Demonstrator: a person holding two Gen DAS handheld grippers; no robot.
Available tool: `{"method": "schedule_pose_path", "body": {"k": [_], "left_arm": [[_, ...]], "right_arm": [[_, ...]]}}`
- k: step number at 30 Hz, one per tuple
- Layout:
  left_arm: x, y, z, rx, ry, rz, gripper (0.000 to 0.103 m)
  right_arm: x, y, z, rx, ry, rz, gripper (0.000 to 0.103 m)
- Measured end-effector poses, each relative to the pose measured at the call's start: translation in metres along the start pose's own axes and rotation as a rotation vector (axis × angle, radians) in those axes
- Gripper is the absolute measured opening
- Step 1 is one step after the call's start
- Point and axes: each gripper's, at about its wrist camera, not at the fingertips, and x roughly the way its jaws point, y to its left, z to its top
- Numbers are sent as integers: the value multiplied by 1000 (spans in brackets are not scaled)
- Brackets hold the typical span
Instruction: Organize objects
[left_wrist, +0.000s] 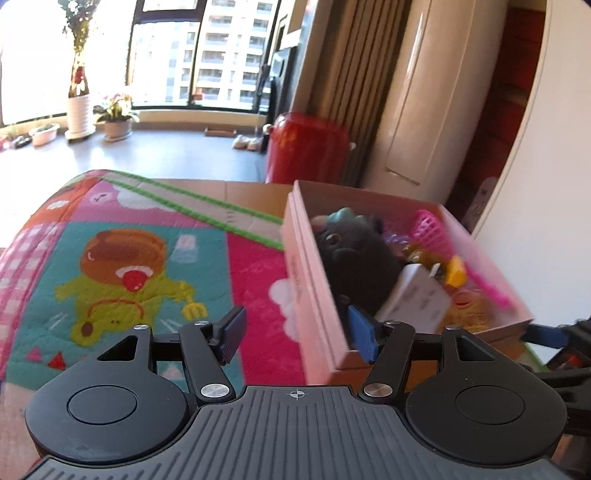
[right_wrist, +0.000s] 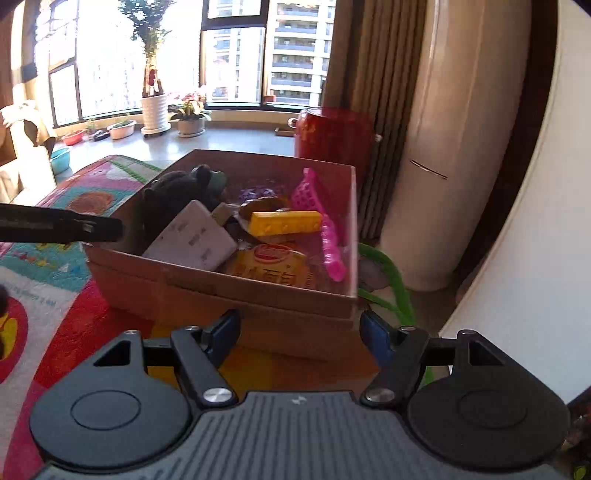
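A pink cardboard box (left_wrist: 306, 266) stands on a colourful play mat (left_wrist: 129, 258). It holds a black plush toy (left_wrist: 354, 254), a white carton (left_wrist: 417, 299), a yellow brick (right_wrist: 284, 221), a pink plastic racket (right_wrist: 325, 221) and a yellow packet (right_wrist: 273, 269). My left gripper (left_wrist: 297, 332) is open and straddles the box's near left wall, one finger outside and one inside by the plush. My right gripper (right_wrist: 299, 332) is open just in front of the box's near wall (right_wrist: 221, 288), nothing between its pads. The left gripper's dark finger (right_wrist: 74, 225) shows at the box's left.
A red container (left_wrist: 306, 147), a tall white unit (left_wrist: 424, 110) and a curtain stand behind the box. A white wall (right_wrist: 535, 221) curves close on the right. Plant pots (left_wrist: 79, 114) line the window. A green strap (right_wrist: 391, 273) lies beside the box.
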Motion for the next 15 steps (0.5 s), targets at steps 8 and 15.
{"method": "schedule_pose_path", "body": {"k": [8, 15], "left_arm": [[-6, 49, 3, -33, -68, 118, 99], [0, 102, 17, -92, -131, 174, 101]], "right_arm": [[17, 29, 15, -23, -14, 32, 74], [54, 83, 47, -55, -18, 45, 74]]}}
